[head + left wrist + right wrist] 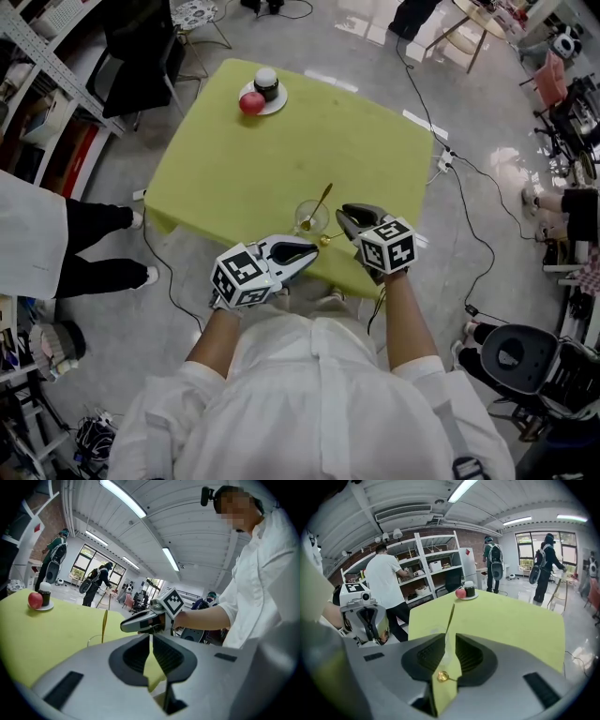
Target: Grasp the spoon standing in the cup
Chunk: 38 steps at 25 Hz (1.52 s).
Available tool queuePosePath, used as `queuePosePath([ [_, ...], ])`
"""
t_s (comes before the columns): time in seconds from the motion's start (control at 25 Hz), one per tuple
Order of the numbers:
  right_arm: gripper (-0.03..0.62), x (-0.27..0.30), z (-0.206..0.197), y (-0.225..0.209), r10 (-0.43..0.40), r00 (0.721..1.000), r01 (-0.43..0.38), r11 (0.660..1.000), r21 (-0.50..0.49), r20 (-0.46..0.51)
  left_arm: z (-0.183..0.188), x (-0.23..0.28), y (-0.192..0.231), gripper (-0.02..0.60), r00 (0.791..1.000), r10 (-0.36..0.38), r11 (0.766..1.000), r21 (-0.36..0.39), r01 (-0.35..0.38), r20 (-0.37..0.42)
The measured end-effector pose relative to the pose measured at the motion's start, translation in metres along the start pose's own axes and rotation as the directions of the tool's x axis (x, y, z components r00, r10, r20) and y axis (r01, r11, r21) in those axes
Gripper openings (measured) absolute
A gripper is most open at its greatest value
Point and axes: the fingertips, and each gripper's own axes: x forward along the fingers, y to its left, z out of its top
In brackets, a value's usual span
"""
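right gripper hangs just beside the glass cup holding the gold spoon, fingers slightly released, empty; left gripper fingers clenched on nothing

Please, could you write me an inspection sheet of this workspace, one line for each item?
surface: yellow-green table on a grey floor.
job's things: spoon stands tilted in the glass cup near the table's near edge; not grasped.
clutter: plate at the far edge bears a red apple and a dark jar; small gold object lies beside the cup.
grippers: left hand-held gripper jaws together, empty; right hand-held gripper jaws slightly apart, facing the cup, holding nothing.
cables: black cables on the floor right of the table.
surroundings: standing person at left; shelves.
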Motion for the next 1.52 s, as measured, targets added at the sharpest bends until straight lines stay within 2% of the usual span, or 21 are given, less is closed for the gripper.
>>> queuePosePath([
  [0.48,0.067,0.028,0.008,0.010,0.059,0.997,-0.060,0.998,-0.021,-0.040,-0.003,-0.008,0.006,0.025,1.000,0.023,1.000,-0.015,-0.023,0.005],
  [1.52,0.052,0.053,0.012,0.007,0.088,0.993,-0.092,0.995,-0.046,-0.081,-0.005,-0.005,0.008,0.025,0.999,0.030,0.999,-0.035,-0.031,-0.018],
])
